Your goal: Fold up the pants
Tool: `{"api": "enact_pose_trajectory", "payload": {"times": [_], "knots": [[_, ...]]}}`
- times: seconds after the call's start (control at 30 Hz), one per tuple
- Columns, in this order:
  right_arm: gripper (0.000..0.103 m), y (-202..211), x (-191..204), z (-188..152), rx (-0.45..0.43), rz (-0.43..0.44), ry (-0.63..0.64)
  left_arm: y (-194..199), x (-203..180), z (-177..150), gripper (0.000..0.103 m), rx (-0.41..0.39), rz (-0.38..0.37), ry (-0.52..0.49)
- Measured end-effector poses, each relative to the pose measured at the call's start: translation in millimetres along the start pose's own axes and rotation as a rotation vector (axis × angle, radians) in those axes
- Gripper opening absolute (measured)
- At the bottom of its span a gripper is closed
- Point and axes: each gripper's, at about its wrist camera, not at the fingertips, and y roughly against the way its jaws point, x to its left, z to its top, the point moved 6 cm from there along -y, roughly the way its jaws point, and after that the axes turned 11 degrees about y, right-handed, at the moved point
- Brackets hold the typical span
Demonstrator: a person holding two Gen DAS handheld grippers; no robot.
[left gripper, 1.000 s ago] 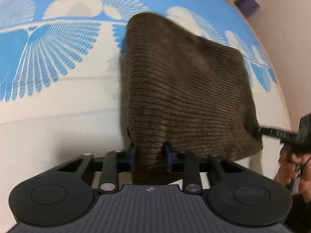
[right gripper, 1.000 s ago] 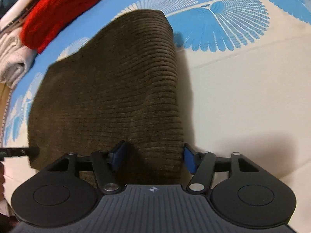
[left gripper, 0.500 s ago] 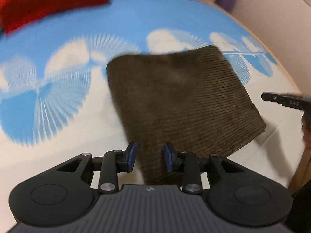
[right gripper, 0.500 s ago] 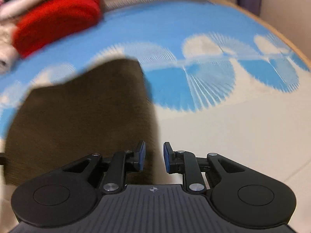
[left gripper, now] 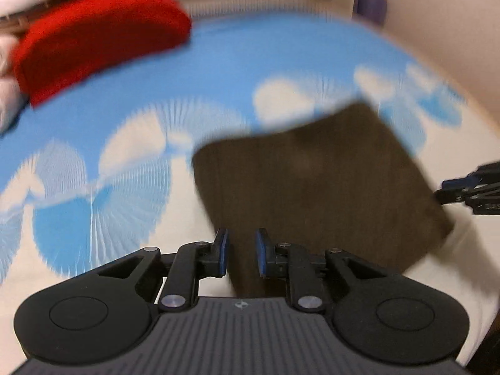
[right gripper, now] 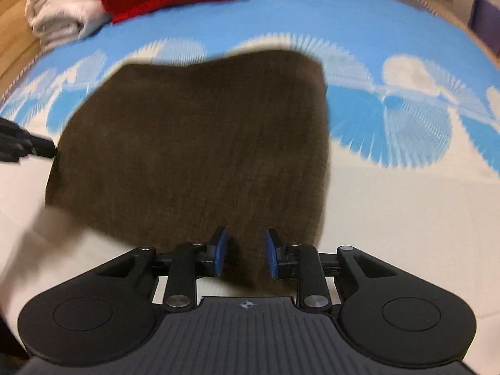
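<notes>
Your left gripper (left gripper: 240,256) sits above the near-left edge of the folded brown pants (left gripper: 312,187); jaws just closed further, now a narrow gap, pads apart, and the cloth seen between them looks to lie below, not pinched, though the frame is blurry. Your right gripper (right gripper: 245,256) is over the near edge of the pants (right gripper: 193,143) too; jaws just opened a bit, pads clear of the fabric, nothing held. Pants lie flat as a squarish folded packet on the blue/white patterned cover (right gripper: 406,187). A red folded garment (left gripper: 93,43) and a pale stack (right gripper: 59,15) sit at the far side, well apart from the pants.
</notes>
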Motion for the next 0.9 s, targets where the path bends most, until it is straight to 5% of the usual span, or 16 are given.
{"api": "enact_pose_trajectory", "payload": {"times": [0.07,0.13,0.2,0.3,0.4,0.5,0.73,0.83,0.9], "knots": [[0.030,4.1,-12.5,18.6,-0.104,-0.029,-0.059,-14.0,-1.6,-1.3,0.020,0.000,-0.048,0.016],[0.030,6.6,-22.1,34.1,-0.174,-0.055,-0.117,-54.8,5.1,-30.0,0.020,0.171,-0.013,-0.012],[0.030,0.4,-27.0,48.1,-0.230,-0.082,-0.156,-63.5,9.3,-39.5,0.020,0.174,0.029,-0.057],[0.030,-18.6,-38.5,67.7,-0.263,-0.135,-0.184,-54.8,16.6,-28.6,0.019,0.195,-0.016,0.033],[0.030,-48.6,-51.4,83.1,-0.277,-0.159,-0.220,-55.9,16.1,-26.6,0.019,0.199,-0.032,0.012],[0.030,-76.1,-55.0,95.7,-0.261,-0.177,-0.201,-49.7,15.6,-18.6,0.019,0.185,-0.049,0.025],[0.033,-134.1,-74.4,97.3,-0.120,-0.252,-0.208,-52.4,21.1,21.2,0.018,-0.036,-0.069,0.133],[0.033,-145.0,-78.4,97.4,-0.097,-0.265,-0.209,-93.8,34.0,4.3,0.015,0.077,0.033,0.123],[0.033,-146.7,-78.5,97.7,-0.093,-0.259,-0.211,-98.0,38.7,5.1,0.015,0.076,0.032,0.162]]}}
